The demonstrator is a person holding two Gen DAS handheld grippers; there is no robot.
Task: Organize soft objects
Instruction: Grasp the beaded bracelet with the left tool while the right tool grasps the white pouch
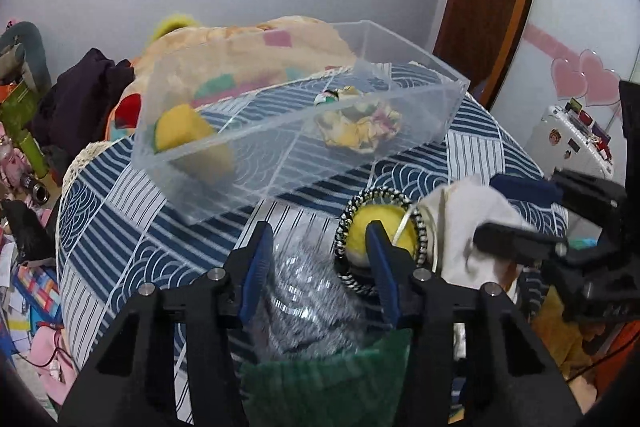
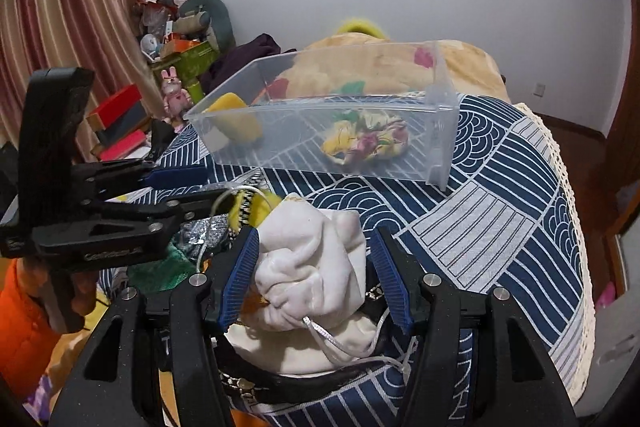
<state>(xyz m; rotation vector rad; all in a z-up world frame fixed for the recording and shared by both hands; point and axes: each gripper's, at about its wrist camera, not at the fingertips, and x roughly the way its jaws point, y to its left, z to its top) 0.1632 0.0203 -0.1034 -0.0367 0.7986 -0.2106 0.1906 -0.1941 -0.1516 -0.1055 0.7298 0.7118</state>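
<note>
A clear plastic bin stands on the blue-and-white patterned cloth and holds a yellow sponge and a floral fabric scrunchie. My left gripper is open over a silvery grey knit cloth, beside a yellow ball ringed by a black-and-white braided band. My right gripper is open around a crumpled white drawstring pouch; whether its pads touch the pouch is unclear.
A green knit cloth lies under the left gripper. A peach patterned blanket is heaped behind the bin. Dark clothing, boxes and toys crowd the left side. A lace edge marks the cloth's right rim.
</note>
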